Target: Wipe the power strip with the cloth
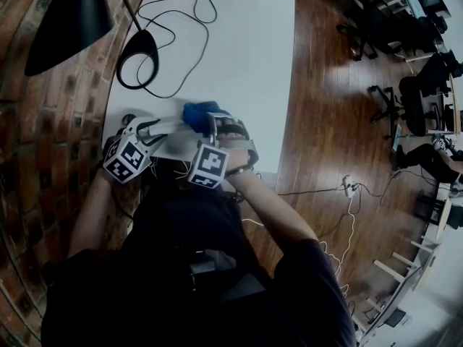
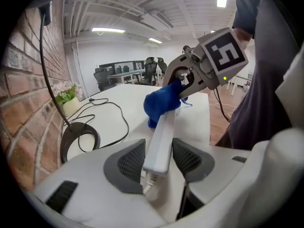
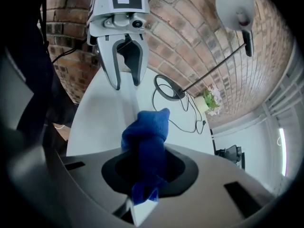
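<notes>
A black lamp base [image 1: 137, 58] sits at the left of the white bench [image 1: 249, 71]. Nearer the front edge, the left claw [image 2: 159, 161] grips one end of the white power strip [image 2: 162, 132], with a pad pressed on each side. The blue cloth [image 2: 161, 104] lies bunched on the strip's far end, pinched in the narrow right claw [image 3: 142, 170].

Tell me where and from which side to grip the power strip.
Grip the power strip at its cord end, jaws across the narrow width, coming along its length, as the left gripper does. The long slim bar is then free for the cloth.
</notes>
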Available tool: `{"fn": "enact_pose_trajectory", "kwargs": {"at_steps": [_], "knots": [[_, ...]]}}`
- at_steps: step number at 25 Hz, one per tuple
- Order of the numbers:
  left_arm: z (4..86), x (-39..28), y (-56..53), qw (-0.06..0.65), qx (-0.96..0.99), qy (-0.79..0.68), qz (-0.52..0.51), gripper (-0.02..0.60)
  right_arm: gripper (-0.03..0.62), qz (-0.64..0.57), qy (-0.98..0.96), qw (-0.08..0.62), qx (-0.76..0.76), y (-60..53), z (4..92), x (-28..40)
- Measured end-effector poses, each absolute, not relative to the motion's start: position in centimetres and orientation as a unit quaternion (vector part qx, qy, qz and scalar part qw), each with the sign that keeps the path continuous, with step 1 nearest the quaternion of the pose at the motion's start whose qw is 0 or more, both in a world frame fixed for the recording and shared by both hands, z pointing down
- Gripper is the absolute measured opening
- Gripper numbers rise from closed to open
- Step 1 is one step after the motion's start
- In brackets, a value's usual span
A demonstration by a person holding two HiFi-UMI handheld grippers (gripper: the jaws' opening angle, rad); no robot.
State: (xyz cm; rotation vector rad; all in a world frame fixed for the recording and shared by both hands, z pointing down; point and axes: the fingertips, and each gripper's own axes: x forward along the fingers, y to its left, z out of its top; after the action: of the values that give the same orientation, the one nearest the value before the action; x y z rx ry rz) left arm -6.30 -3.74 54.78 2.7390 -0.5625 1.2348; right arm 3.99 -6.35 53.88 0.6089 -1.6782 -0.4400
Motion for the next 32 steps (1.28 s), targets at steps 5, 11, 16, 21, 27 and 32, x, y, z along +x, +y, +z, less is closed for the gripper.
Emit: {"fn": "enact_pose_trajectory", "kwargs": {"at_steps": [5,11,16,21,27,32], "knots": [[54.8,-6.1,-3.7,0.042,0.896,-0.18,0.403,0.202,0.055,-0.205,-0.726,0.61,0.244,-6.0,53.8,2.3],[55.0,-6.1,-3.5,0.04,0.897,-0.176,0.403,0.199,0.057,-0.17,-0.757,0.58,0.247,-5.1,53.9,-0.5],[55.1,-6.1,-3.5,0.039,0.899,-0.176,0.4,0.199,0.058,-0.121,-0.786,0.551,0.253,-4.4,53.9,-2.9],[55.2,-6.0,-3.4,0.033,0.9,-0.17,0.4,0.198,0.058,-0.094,-0.805,0.526,0.258,-3.6,53.8,-5.5],[55.4,-6.4,-3.4,0.031,0.903,-0.169,0.395,0.199,0.061,-0.056,-0.821,0.502,0.266,-3.4,54.1,-5.8],[54.9,-7.4,-3.2,0.028,0.898,-0.211,0.384,0.209,0.066,-0.008,-0.839,0.475,0.264,-3.5,53.4,-6.2]]}}
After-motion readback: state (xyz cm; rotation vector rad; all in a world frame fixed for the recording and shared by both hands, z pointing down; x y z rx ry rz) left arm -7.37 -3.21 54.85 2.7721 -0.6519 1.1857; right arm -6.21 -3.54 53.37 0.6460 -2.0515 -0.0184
